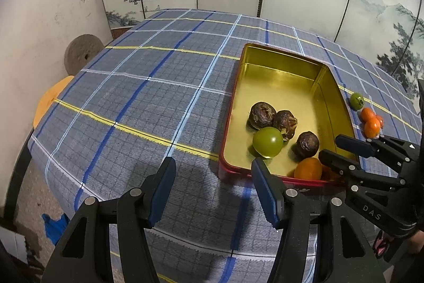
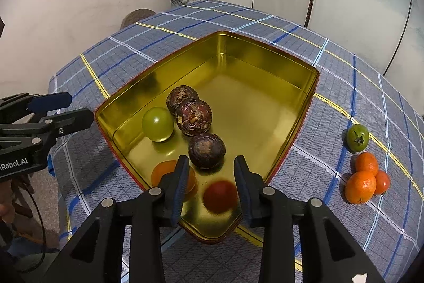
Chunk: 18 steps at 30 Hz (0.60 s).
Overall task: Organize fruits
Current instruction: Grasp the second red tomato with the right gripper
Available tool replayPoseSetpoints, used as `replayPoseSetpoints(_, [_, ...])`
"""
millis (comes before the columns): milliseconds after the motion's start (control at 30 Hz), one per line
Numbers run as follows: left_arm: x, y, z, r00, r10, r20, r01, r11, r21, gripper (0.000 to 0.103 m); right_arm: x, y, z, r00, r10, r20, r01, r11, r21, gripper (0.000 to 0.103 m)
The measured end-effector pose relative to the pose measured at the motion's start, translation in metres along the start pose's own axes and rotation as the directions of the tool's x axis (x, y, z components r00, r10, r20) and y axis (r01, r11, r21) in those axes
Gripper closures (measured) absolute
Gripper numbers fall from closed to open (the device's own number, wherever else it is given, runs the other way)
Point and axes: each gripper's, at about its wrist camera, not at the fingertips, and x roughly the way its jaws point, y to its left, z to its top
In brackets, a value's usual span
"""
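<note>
A gold tin box with a red outside [image 1: 328, 86] [image 2: 304, 86] sits on the checked tablecloth. In it lie three dark brown fruits [image 2: 194, 117], a green fruit [image 2: 157, 123] [image 1: 267, 142], an orange [image 2: 165, 173] [image 1: 308, 168] and a blurred red fruit [image 2: 220, 196]. My right gripper [image 2: 212, 184] is open above the box's near corner, with the red fruit between and below its fingers, apart from them. My left gripper [image 1: 213, 192] is open and empty, left of the box. On the cloth right of the box lie a green tomato [image 2: 357, 137] [image 1: 357, 100] and three oranges [image 2: 361, 186] [image 1: 371, 122].
A folding screen with painted landscape stands behind the table. A round stone disc [image 1: 83, 53] and an orange stool [image 1: 50, 98] are at the table's left edge. The white wall is on the left.
</note>
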Motion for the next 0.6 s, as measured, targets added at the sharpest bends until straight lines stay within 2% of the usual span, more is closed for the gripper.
replayPoseSetpoints(300, [-0.004,-0.021,-0.001,1.0,-0.021,0.009,0.021,0.999,0.037,0.043,-0.041,-0.014,-0.007,0.995,0.015,0.095,-0.018,0.999,0.037,0.069])
replayPoseSetpoints(433, [-0.007,-0.038,0.0,0.999,-0.049,0.01,0.048,0.997,0.066,0.043,-0.061,-0.042,-0.019,0.992,-0.047,0.118,0.038,0.996,0.077,0.069])
replayPoseSetpoints(600, [-0.007,-0.065,0.001,0.996,-0.087,0.007,0.086,0.99,0.114,0.043,-0.073,-0.098,-0.039,0.985,-0.142,0.094,0.124,0.977,0.175,0.069])
